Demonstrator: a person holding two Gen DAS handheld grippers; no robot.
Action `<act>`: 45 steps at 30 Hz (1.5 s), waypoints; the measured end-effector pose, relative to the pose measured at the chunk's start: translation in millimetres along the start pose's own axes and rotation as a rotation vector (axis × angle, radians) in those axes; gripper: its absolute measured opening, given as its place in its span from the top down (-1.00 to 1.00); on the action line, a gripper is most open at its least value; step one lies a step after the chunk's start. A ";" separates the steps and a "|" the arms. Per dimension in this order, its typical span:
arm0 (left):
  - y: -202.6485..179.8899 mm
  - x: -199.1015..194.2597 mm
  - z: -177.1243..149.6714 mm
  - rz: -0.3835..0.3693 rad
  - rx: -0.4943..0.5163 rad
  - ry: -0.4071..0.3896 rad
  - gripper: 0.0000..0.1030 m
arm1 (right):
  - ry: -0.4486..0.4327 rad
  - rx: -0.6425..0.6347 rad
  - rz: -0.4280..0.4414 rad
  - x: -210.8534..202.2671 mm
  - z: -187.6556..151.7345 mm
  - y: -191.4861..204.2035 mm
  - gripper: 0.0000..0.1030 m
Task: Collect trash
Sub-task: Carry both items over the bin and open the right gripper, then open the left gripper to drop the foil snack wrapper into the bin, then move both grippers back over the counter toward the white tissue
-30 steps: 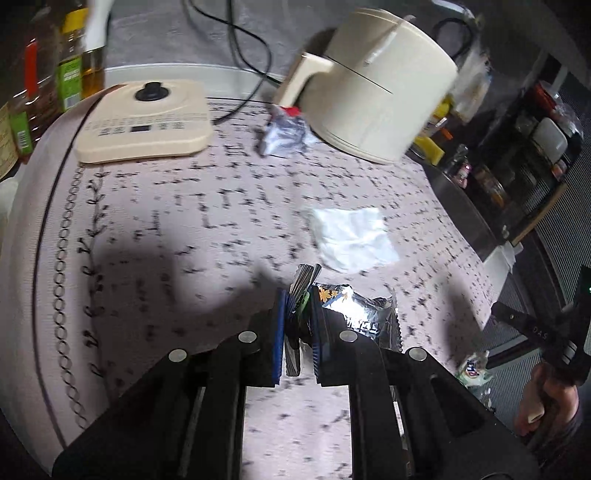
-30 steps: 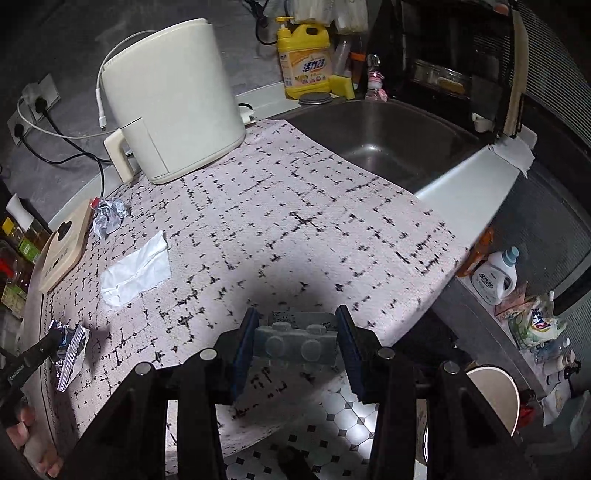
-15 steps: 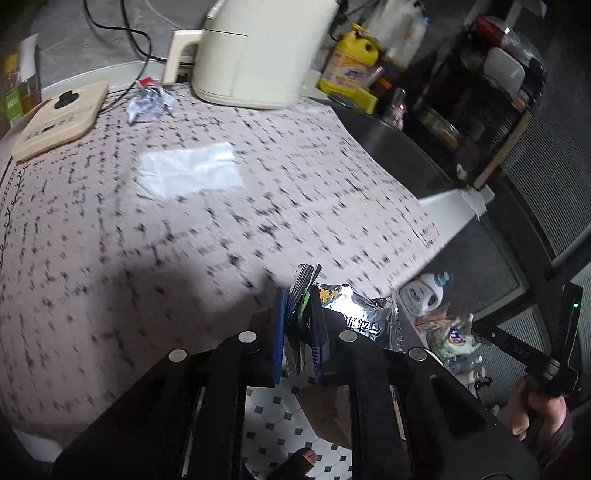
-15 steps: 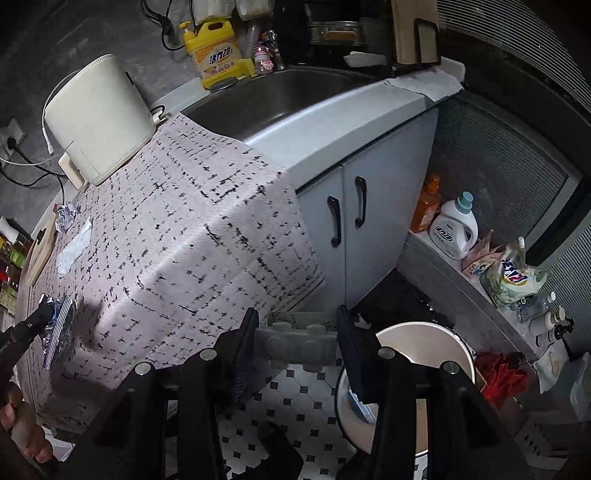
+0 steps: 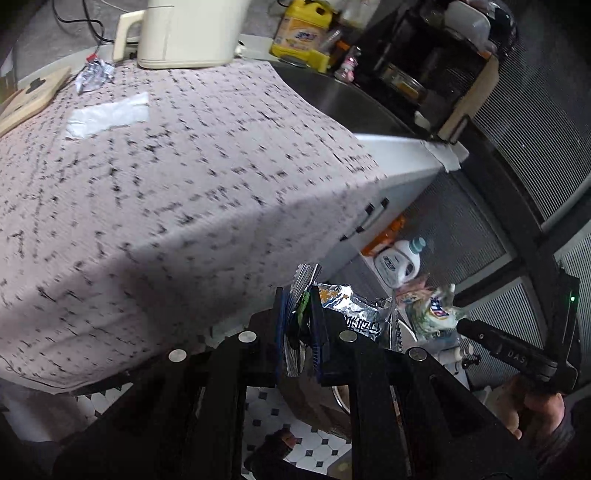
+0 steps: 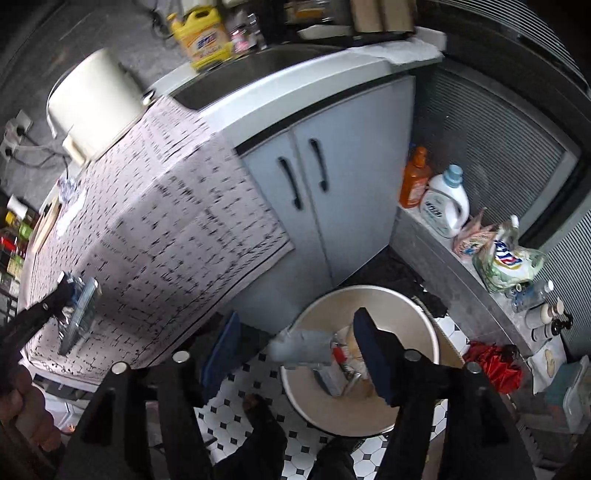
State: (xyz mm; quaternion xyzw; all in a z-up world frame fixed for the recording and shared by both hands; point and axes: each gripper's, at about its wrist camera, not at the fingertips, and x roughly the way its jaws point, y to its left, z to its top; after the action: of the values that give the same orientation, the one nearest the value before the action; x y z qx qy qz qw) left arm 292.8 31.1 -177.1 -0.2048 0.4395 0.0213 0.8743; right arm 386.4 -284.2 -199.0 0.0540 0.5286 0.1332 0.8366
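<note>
Blur smears the patterned tablecloth (image 5: pixel 177 192) in both views, and the print on the foil snack wrapper (image 5: pixel 354 314) is too small to read. Much of that wrapper is hidden behind the black frame of the left gripper (image 5: pixel 299 325), whose two blue pads are pressed onto its crimped edge; the rest of the silver bag sticks out to the right of the fingers, past the counter's edge and above the tiled floor (image 5: pixel 266 417). In the right wrist view the same wrapper shows only edge-on at the far left, clamped at the tip of the left tool. The right gripper (image 6: pixel 295 354) has its jaws spread wide, and a grey, brick-like piece (image 6: pixel 303 349) sits blurred between them, touching neither pad as far as can be seen; whether it is in the air or resting on something is unclear. Just beyond it stands the round beige bin (image 6: pixel 406 306), its contents a jumble hard to make out. On the tablecloth, a white tissue (image 5: pixel 110 116) and a crumpled foil scrap (image 5: pixel 94 74) lie near the cream appliance (image 5: pixel 188 33), well apart from both tools.
</note>
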 end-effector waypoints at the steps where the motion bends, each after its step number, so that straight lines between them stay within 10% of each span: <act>1: -7.2 3.4 -2.6 -0.007 0.005 0.005 0.75 | 0.001 0.018 0.002 -2.8 -1.4 -9.1 -0.24; 17: -146.3 74.3 -39.4 -0.187 0.213 0.166 0.70 | -0.091 0.258 -0.133 -72.2 -47.7 -156.1 -0.23; 22: -175.9 79.9 -50.1 -0.265 0.246 0.190 -0.24 | -0.113 0.322 -0.173 -92.2 -64.2 -186.0 -0.23; 25: -179.7 71.9 -48.9 -0.280 0.265 0.175 -0.43 | -0.107 0.342 -0.175 -93.1 -71.2 -192.7 -0.23; 45: -20.7 -3.6 22.0 -0.093 0.069 -0.018 -0.81 | -0.122 0.147 -0.027 -52.0 -4.4 -32.4 -0.59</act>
State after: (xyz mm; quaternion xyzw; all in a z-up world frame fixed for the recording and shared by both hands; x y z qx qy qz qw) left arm 311.8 21.0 -155.6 -0.1947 0.4221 -0.0326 0.8848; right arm 366.7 -330.0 -163.1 0.1162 0.4859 0.0792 0.8626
